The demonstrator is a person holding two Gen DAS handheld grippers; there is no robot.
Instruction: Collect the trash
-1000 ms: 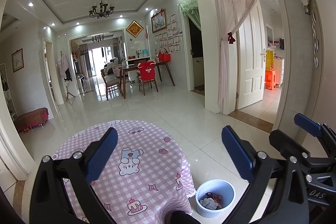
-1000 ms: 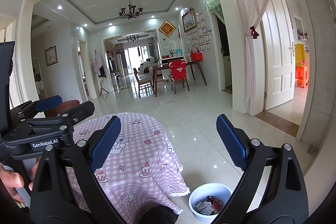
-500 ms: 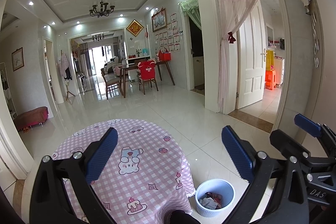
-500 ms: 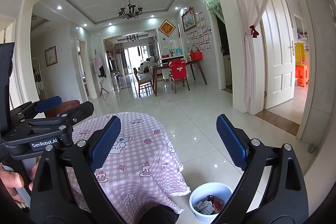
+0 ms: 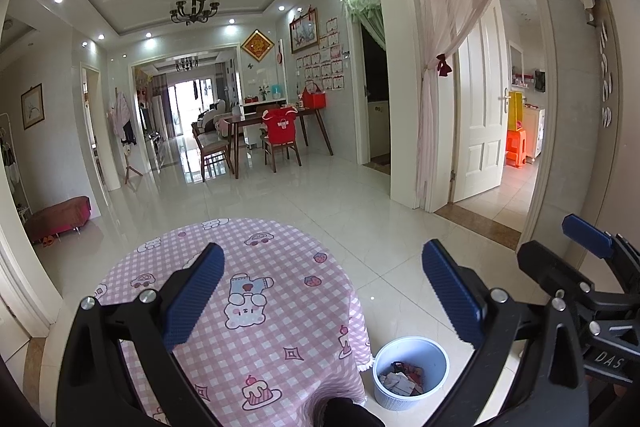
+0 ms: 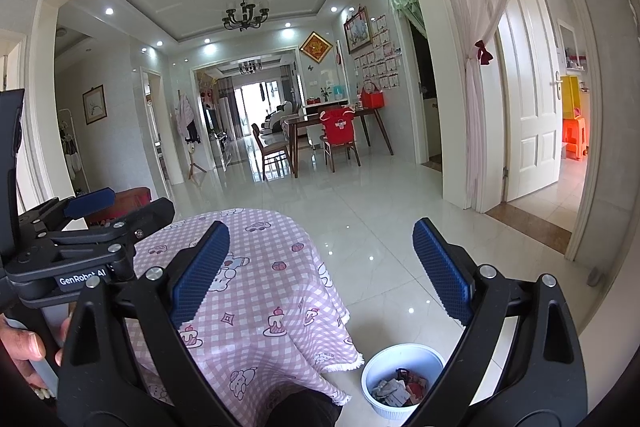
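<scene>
While both the left gripper [image 5: 322,283] and right gripper [image 6: 320,261] hang spread and empty above the table [image 5: 280,311], the crumpled paper trash [image 5: 402,381], probably light and soft, sits in the bin [image 5: 436,351] beside it, easiest pinched by a raised fold.
</scene>
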